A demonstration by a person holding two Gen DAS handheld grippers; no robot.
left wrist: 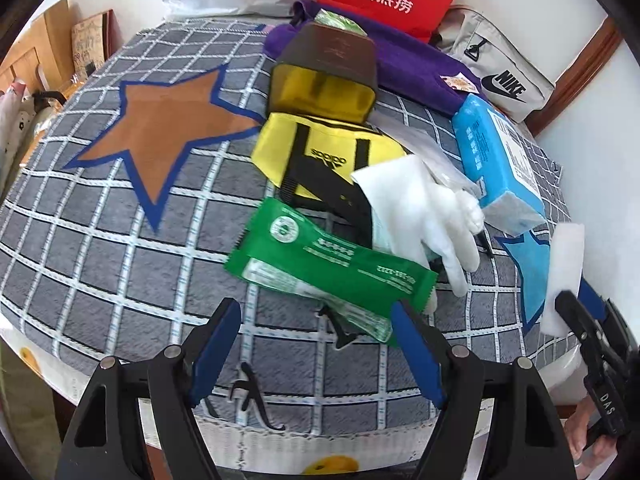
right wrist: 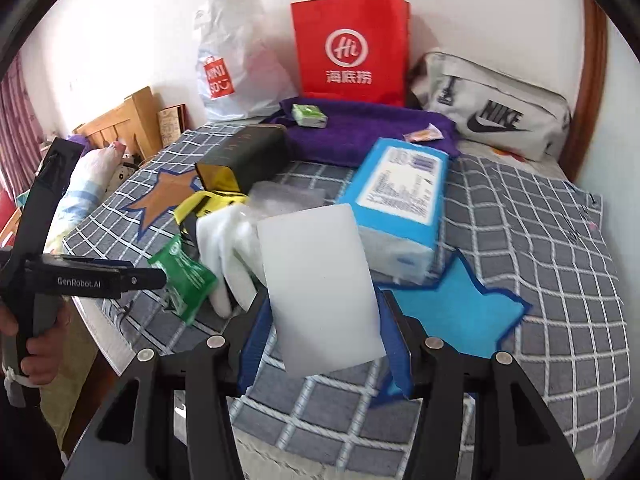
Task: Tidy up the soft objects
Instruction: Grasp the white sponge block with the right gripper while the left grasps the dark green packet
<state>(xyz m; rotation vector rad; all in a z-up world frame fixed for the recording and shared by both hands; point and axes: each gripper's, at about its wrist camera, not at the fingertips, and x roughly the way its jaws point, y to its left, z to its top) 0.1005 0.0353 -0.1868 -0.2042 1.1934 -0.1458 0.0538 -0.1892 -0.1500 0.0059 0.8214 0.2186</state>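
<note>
My right gripper (right wrist: 320, 320) clamps a white foam block (right wrist: 320, 288); my left gripper (left wrist: 320, 344) hangs wide open, holding nothing.

The block is raised above the checked blanket (right wrist: 540, 240). Crowding ahead: white glove (left wrist: 432, 216), green packet (left wrist: 320, 256), blue tissue pack (right wrist: 400, 200), yellow bag (left wrist: 320, 152), purple towel (right wrist: 360, 128).

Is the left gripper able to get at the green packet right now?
Probably yes: the left gripper is open and empty, and the green packet lies just ahead of its fingertips on the bedspread, with nothing between.
</note>
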